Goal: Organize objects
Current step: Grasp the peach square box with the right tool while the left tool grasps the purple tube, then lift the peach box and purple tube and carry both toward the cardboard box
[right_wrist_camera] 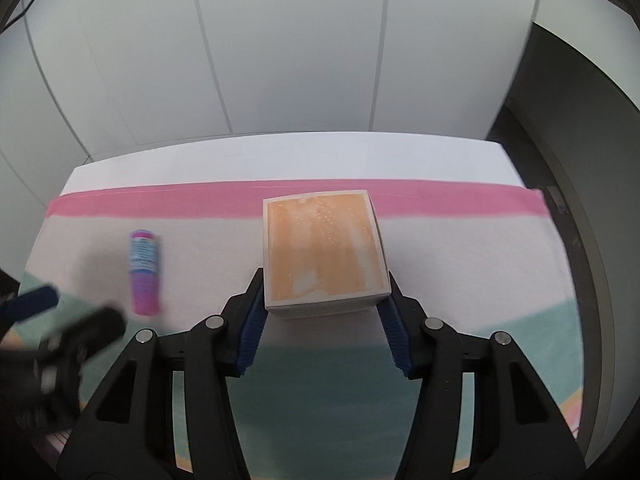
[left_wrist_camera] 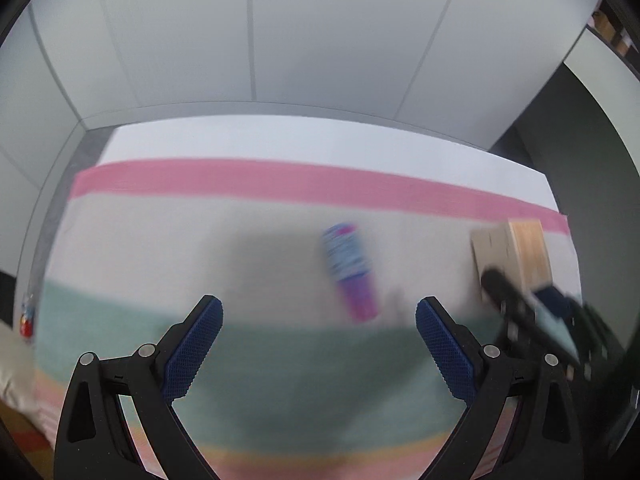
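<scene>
A pink and purple tube with a blue and white label [left_wrist_camera: 350,272] lies on the striped cloth, blurred, just ahead and right of my open, empty left gripper [left_wrist_camera: 318,344]. It also shows in the right wrist view [right_wrist_camera: 145,272] at the left. A square box with an orange wood-grain top [right_wrist_camera: 324,248] sits on the cloth; my right gripper [right_wrist_camera: 322,320] is shut on its near sides. In the left wrist view the box [left_wrist_camera: 516,256] is at the far right with the right gripper [left_wrist_camera: 520,312] on it.
The table [right_wrist_camera: 280,156] is white, covered by a cloth [right_wrist_camera: 200,240] with pink, cream and teal bands. White wall panels stand behind it. A dark gap lies past the table's right edge. A small red object [left_wrist_camera: 26,320] sits at the left edge.
</scene>
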The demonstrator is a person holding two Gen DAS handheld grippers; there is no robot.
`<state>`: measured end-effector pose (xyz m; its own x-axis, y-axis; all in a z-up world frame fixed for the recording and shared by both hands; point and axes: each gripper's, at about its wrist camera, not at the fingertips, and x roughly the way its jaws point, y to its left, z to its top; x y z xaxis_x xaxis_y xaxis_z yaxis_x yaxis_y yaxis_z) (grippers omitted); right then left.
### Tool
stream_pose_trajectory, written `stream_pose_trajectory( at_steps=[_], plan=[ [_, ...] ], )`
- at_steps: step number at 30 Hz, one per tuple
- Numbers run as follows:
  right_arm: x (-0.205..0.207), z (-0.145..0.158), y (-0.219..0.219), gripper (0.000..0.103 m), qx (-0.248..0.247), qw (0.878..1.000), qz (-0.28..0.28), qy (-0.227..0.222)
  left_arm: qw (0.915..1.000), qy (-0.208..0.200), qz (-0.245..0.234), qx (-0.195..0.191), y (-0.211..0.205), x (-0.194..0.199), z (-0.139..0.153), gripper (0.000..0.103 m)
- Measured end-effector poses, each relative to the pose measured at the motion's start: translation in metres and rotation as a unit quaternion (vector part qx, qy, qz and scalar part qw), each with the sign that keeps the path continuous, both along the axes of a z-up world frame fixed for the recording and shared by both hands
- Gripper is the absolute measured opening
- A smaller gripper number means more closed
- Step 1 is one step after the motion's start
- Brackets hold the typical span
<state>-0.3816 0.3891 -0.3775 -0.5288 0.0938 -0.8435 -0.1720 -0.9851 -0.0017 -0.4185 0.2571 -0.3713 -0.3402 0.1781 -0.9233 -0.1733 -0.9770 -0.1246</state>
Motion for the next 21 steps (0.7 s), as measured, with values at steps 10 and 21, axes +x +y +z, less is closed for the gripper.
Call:
stream_pose_trajectory(
  at_steps=[10,21],
  plan=[
    [0.018,-0.006,0.004,0.055,0.020,0.999,-0.003,-0.027,0.9992,-0.022,0.015,-0.030,0.022,-0.009,-0.014,0.019],
    [0.033,0.022,-0.023,0.055,0.023,0.999,0.008,-0.035,0.9980,0.007,0.027,-0.057,-0.003,0.021,0.040,0.019]
  ],
)
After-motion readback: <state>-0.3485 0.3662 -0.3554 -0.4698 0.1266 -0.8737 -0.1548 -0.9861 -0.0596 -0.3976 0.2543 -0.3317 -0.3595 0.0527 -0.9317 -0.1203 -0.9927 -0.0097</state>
